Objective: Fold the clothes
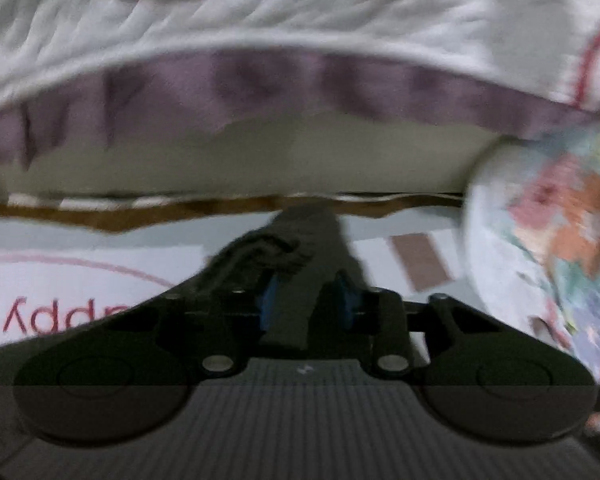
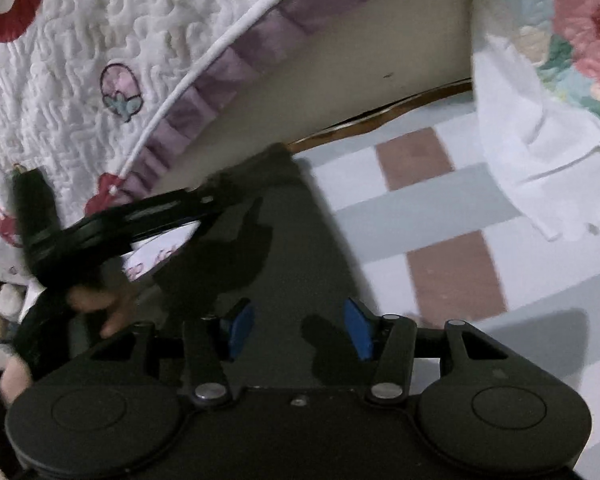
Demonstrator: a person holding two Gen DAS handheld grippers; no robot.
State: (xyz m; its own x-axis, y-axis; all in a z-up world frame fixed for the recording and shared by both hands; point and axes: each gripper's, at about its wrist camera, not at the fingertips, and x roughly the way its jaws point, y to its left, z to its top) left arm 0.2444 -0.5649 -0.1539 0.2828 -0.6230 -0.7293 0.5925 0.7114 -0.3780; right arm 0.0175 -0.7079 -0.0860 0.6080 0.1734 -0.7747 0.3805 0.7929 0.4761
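— Where do we have the dark garment (image 2: 288, 248)?

— Flat on the checked sheet (image 2: 440, 208), clamped in our left gripper (image 1: 306, 300); our right gripper (image 2: 296, 332) straddles it, jaws apart.

— Room?

— Open sheet rightward; the quilt's purple border (image 2: 228, 68) hems our left.

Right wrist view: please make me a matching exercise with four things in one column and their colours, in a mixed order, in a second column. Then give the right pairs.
Things:
1. dark garment
2. quilt frill
3. square patch
4. stitched flower

Colours:
a. pink
b. brown
c. dark grey
d. purple

Pairs: 1-c, 2-d, 3-b, 4-a
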